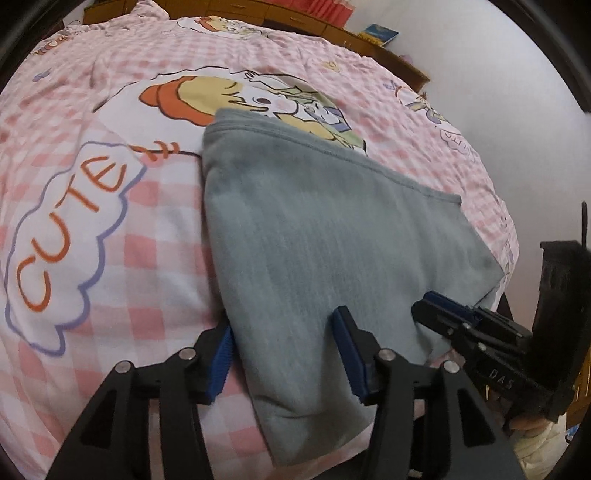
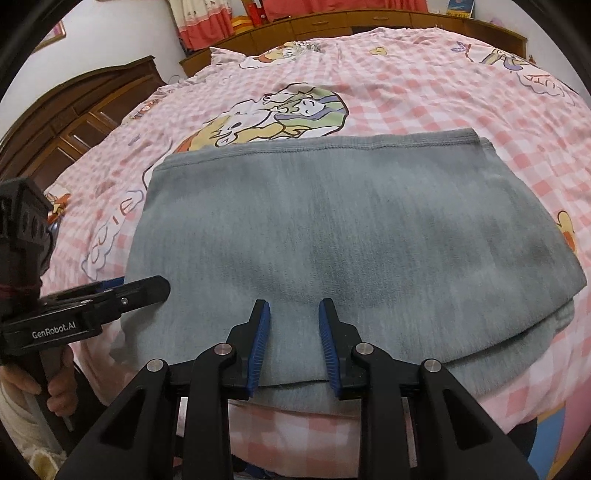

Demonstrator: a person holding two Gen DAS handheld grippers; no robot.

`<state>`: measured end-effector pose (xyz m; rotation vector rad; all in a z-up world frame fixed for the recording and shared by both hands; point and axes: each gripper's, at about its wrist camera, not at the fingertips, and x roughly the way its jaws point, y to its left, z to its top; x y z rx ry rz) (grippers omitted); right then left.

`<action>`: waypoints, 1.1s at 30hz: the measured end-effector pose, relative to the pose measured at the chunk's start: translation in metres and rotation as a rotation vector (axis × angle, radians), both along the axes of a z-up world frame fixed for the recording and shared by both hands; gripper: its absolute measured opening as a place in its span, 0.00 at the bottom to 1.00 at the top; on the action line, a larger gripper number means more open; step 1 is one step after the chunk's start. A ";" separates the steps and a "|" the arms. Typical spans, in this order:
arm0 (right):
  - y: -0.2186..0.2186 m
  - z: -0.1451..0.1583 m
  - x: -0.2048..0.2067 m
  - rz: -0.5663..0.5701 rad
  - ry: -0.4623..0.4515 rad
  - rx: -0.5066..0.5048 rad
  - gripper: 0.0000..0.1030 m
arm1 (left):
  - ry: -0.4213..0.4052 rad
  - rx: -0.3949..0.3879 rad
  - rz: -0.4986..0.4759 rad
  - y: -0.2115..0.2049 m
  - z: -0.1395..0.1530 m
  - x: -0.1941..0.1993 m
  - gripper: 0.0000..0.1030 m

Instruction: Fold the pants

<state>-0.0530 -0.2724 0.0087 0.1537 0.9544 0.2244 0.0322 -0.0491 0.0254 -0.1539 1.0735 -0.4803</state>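
Pink checked bedding (image 2: 406,96) with cartoon prints covered the bed, and the folded grey pants (image 2: 351,236) lay flat on it near the front edge.

Behind the bed stood a dark wooden headboard (image 2: 81,122), with brown cabinets (image 2: 332,22) along the far wall. The left gripper (image 1: 282,347) sat low at the pants' near left corner, its blue pads (image 1: 221,362) spread apart with the cloth's edge lying between them, not pinched. The right gripper (image 2: 293,339) hung at the near hem of the pants, its jaws standing a little apart over the top layer; whether the pads actually pressed on the fabric could not be told. A hand (image 2: 33,384) gripped the left tool's handle at the right-wrist view's left edge.
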 end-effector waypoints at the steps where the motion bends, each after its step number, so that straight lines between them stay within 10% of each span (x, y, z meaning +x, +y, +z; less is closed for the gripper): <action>1: 0.000 0.000 -0.001 0.004 -0.005 0.002 0.27 | 0.010 -0.008 0.001 0.000 -0.001 0.001 0.56; 15: -0.015 0.006 -0.011 -0.050 0.004 0.018 0.27 | -0.022 0.006 0.016 -0.002 -0.005 -0.021 0.60; 23: -0.028 0.015 -0.024 -0.095 -0.021 0.084 0.27 | -0.020 -0.069 0.053 0.011 0.012 -0.020 0.19; 33: -0.055 0.041 -0.042 -0.135 -0.116 0.166 0.27 | -0.198 -0.052 -0.066 -0.021 0.086 -0.046 0.13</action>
